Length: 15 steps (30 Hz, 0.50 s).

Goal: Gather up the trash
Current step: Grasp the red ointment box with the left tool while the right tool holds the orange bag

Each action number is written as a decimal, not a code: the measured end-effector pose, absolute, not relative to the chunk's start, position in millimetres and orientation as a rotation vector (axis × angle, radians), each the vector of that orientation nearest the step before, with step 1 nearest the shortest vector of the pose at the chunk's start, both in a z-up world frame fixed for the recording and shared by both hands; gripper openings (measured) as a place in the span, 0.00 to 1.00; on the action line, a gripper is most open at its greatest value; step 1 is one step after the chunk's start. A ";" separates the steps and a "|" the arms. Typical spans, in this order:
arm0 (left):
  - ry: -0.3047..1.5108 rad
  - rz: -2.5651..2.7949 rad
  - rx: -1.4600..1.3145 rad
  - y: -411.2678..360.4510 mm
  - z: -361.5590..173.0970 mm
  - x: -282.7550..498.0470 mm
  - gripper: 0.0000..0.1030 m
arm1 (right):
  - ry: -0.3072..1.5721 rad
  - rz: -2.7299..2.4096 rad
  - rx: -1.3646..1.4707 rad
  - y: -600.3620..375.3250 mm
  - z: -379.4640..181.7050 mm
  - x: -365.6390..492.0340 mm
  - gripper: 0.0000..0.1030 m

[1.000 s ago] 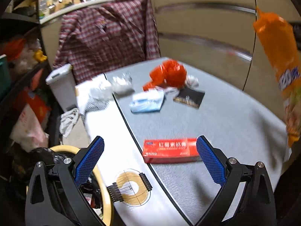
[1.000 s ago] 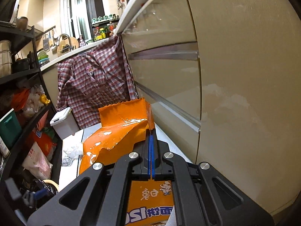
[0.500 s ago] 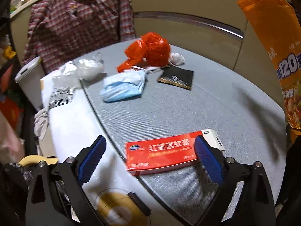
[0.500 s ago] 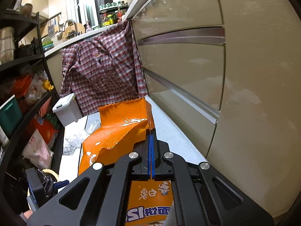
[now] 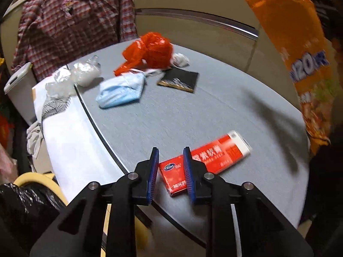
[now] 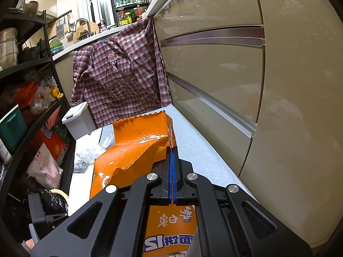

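A red ointment box (image 5: 205,158) lies on the grey round table (image 5: 193,111) near its front edge. My left gripper (image 5: 170,160) has closed around the box's near end, its blue pads against both sides. My right gripper (image 6: 172,160) is shut on an orange snack bag (image 6: 137,147) and holds it up above the table; the bag also hangs at the right of the left wrist view (image 5: 300,64). Further back lie a red plastic bag (image 5: 150,51), a blue face mask (image 5: 122,90), a black sachet (image 5: 178,80) and crumpled clear plastic (image 5: 85,72).
A bin with a black liner and yellow rim (image 5: 27,190) stands below the table's left edge. A white board (image 5: 68,132) adjoins the table. A plaid shirt (image 5: 70,23) hangs behind, by beige cabinet drawers (image 6: 214,64). A white lidded bin (image 6: 78,120) and cluttered shelves (image 6: 25,98) stand left.
My left gripper came down over the red box and closed from wide open onto its near end; the box has turned slightly. My right gripper kept hold of the orange bag.
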<state>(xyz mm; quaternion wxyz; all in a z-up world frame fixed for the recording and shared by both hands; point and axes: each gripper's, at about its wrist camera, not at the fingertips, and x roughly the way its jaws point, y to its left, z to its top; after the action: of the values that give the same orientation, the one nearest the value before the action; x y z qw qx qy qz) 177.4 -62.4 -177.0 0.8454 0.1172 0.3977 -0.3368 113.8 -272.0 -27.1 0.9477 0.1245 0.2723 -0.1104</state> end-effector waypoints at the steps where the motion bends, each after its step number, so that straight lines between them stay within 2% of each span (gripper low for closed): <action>1: 0.848 -0.719 0.258 -62.6 -176.1 171.0 0.23 | 0.554 -0.224 0.257 -272.8 -27.2 113.3 0.00; 3: 0.863 -0.731 0.280 -62.5 -174.6 157.6 0.24 | 0.551 -0.222 0.270 -274.2 -25.4 111.2 0.00; 6: 0.888 -0.742 0.288 -63.1 -173.7 140.5 0.34 | 0.540 -0.215 0.279 -274.8 -21.7 108.0 0.00; 11: 0.894 -0.757 0.347 -77.0 -177.9 101.8 0.60 | 0.527 -0.212 0.282 -270.2 -18.0 100.8 0.00; 15: 0.874 -0.695 0.339 -82.3 -182.4 94.4 0.61 | 0.531 -0.218 0.287 -271.9 -18.1 98.0 0.00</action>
<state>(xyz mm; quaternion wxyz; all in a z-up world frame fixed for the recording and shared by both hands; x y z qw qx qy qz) 94.4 -82.3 -182.4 0.8346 0.1599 0.4126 -0.3282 98.0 -271.9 -18.1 0.9491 0.1408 0.2607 -0.1069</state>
